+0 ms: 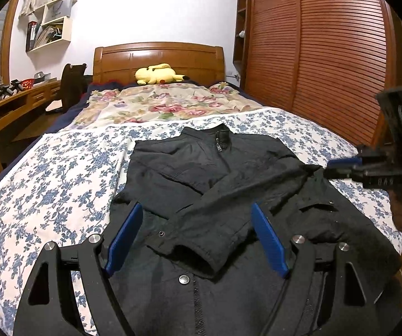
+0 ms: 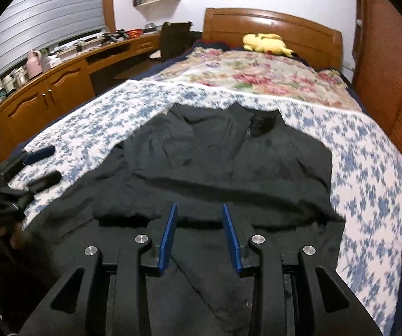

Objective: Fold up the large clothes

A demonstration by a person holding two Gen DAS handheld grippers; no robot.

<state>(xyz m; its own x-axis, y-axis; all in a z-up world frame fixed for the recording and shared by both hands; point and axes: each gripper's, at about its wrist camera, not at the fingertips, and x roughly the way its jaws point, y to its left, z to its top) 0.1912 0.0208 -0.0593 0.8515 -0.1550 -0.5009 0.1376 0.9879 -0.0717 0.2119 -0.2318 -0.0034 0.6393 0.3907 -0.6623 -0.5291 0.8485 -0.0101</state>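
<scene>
A black zip jacket (image 1: 217,184) lies front up on the blue-flowered sheet (image 1: 58,179), collar toward the headboard. One sleeve is folded across its chest, cuff (image 1: 201,254) near the hem. My left gripper (image 1: 195,210) is wide open above the lower jacket, empty. My right gripper (image 2: 199,210) is open and empty over the jacket (image 2: 228,162). It also shows in the left wrist view (image 1: 338,168) at the jacket's right edge, and my left gripper shows at the left of the right wrist view (image 2: 42,165).
A yellow plush toy (image 1: 157,74) lies by the wooden headboard (image 1: 159,56). A flowered quilt (image 1: 159,103) covers the bed's far half. A wooden desk (image 2: 61,78) with a chair (image 1: 70,86) runs along the left. A slatted wardrobe (image 1: 326,50) stands on the right.
</scene>
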